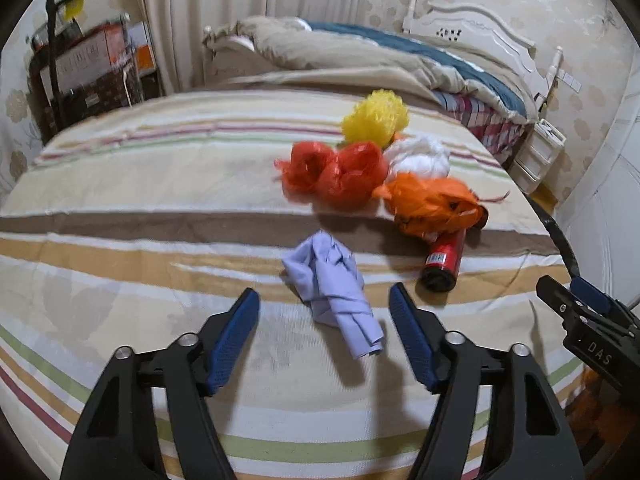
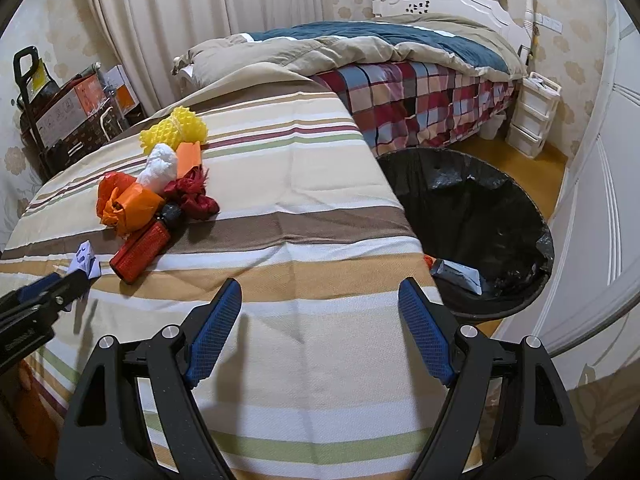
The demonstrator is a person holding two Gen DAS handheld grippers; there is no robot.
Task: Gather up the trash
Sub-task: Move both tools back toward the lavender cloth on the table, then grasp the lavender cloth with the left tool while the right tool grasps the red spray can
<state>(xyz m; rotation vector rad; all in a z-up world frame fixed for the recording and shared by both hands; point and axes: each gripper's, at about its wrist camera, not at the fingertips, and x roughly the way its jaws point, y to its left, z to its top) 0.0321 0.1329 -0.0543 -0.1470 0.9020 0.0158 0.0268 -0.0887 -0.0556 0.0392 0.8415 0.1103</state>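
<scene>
A crumpled lilac paper wad (image 1: 332, 280) lies on the striped bed sheet (image 1: 160, 200), between the fingers of my left gripper (image 1: 323, 292). The jaws stand open with gaps on both sides of the wad. Behind it lies a pile of trash: a red can (image 1: 444, 256), an orange bag (image 1: 434, 204), red bags (image 1: 336, 172), a white wad (image 1: 418, 156) and yellow foam netting (image 1: 374, 118). My right gripper (image 2: 320, 284) hovers open over bare sheet near the bed's right edge, holding nothing. A black lined trash bin (image 2: 480, 208) stands on the floor to its right.
A grey packet (image 2: 460, 272) lies inside the bin. A second bed with a plaid cover (image 2: 420, 96) stands behind, and white plastic drawers (image 2: 532, 116) beside it. Boxes and a hand cart (image 1: 80, 68) fill the far left corner, by the curtains.
</scene>
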